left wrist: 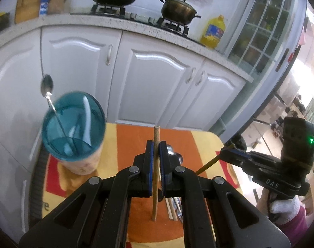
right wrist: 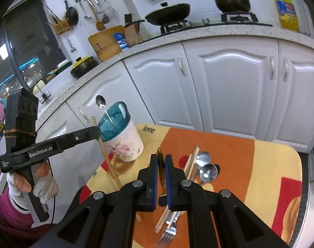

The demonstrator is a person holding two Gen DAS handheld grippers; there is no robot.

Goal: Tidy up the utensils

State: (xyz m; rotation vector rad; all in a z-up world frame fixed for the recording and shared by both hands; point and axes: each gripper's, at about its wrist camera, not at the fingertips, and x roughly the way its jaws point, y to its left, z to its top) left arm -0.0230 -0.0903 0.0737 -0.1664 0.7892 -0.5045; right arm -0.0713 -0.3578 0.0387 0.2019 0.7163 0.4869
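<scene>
I was in the middle of putting things away. My left gripper (left wrist: 155, 161) was squeezed shut on a light wooden chopstick (left wrist: 156, 144), which stood almost straight up between the blue pads. My right gripper (right wrist: 161, 172) was squeezed shut too, on a thin dark brown stick (right wrist: 160, 165). I think it was another chopstick, but I could not be sure. Both sticks were up in the air, above the table.

The cup (right wrist: 124, 142) stood at the far left part of the orange and yellow tablecloth (right wrist: 229, 150). It was white with pink flowers and a see-through blue top. One shiny spoon (right wrist: 100, 101) already stood in it, leaning out.

I judged my next job was to bring each stick over the cup's open top, point it down, and let go. I needed to miss the spoon.

More chopsticks (right wrist: 191, 163), two spoons (right wrist: 206, 165) and a fork (right wrist: 168, 232) lay in a heap on the cloth, waiting.
</scene>
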